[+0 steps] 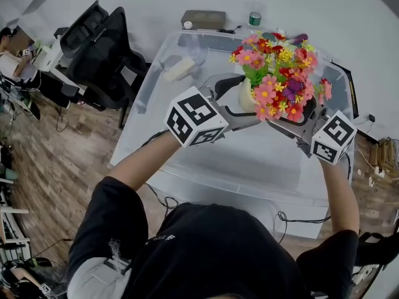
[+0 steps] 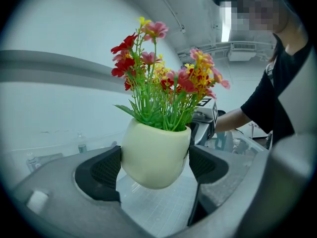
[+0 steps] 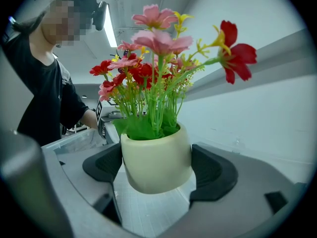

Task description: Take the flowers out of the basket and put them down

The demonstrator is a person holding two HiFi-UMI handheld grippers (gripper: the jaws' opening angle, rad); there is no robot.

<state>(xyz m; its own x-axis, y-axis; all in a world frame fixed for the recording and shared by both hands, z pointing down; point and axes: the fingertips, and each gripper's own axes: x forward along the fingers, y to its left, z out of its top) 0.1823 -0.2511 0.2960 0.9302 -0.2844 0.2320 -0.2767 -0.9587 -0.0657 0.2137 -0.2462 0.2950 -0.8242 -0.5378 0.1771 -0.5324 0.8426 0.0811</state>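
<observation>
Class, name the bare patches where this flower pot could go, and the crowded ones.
Bare: the near half of the bin, from its near rim to under the flower pot. Crowded: its far left corner, with the beige block; beyond the far rim, a box and bottle.

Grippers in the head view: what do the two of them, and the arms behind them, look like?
The left gripper and right gripper match. Both have grey moulded bodies, each with two curved black pads with a mesh texture. Each carries a white cube printed with black square markers. The person wears a black top with short sleeves, and the forearms are bare.
</observation>
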